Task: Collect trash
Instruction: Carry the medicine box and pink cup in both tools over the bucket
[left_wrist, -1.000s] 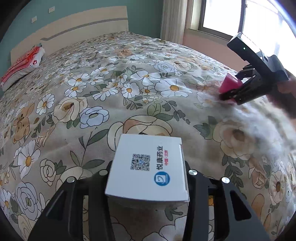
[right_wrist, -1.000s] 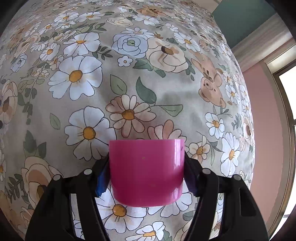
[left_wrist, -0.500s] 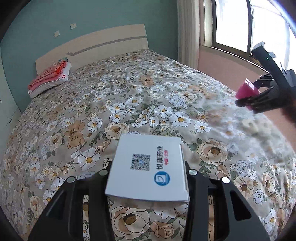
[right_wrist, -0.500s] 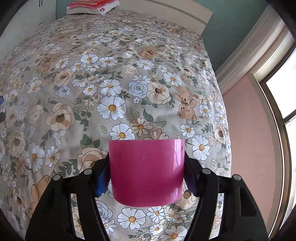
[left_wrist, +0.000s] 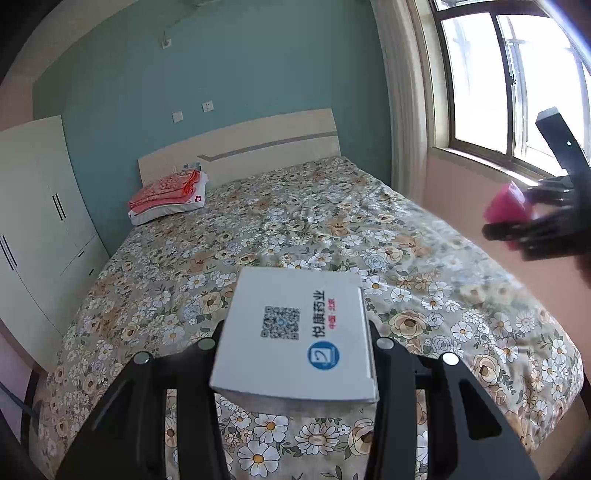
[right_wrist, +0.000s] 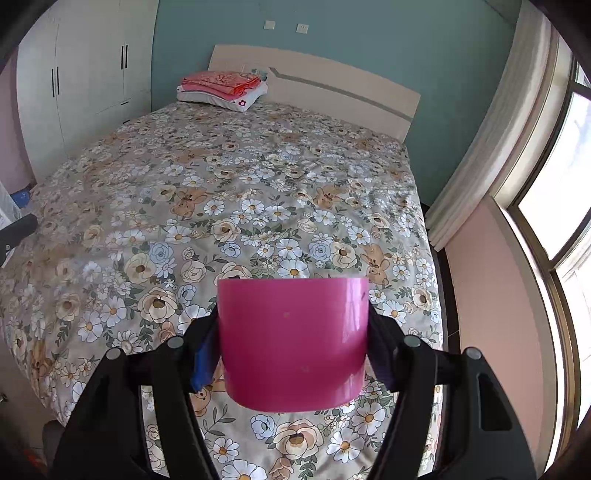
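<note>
My left gripper (left_wrist: 295, 332) is shut on a white cardboard box (left_wrist: 295, 332) with a QR code and a blue logo, held flat above the bed. My right gripper (right_wrist: 293, 339) is shut on a pink plastic cup (right_wrist: 293, 343), its wall pressed between both pads. In the left wrist view the right gripper (left_wrist: 517, 229) with the pink cup (left_wrist: 508, 208) hangs at the right edge, in front of the window. Both grippers are high above the floral bedspread (left_wrist: 295, 229), which lies well below them (right_wrist: 221, 192).
A folded red-and-white pile of bedding (left_wrist: 168, 195) lies by the headboard (left_wrist: 240, 151). White wardrobes (left_wrist: 33, 206) stand left of the bed. A window (left_wrist: 491, 85) and curtain (left_wrist: 402, 96) are on the right. The left gripper's dark tip (right_wrist: 16, 227) shows at the left edge.
Both grippers have risen far above the bed and tilted up, each keeping its object. The view went from close-up bedspread to the whole bed, wall and window.
</note>
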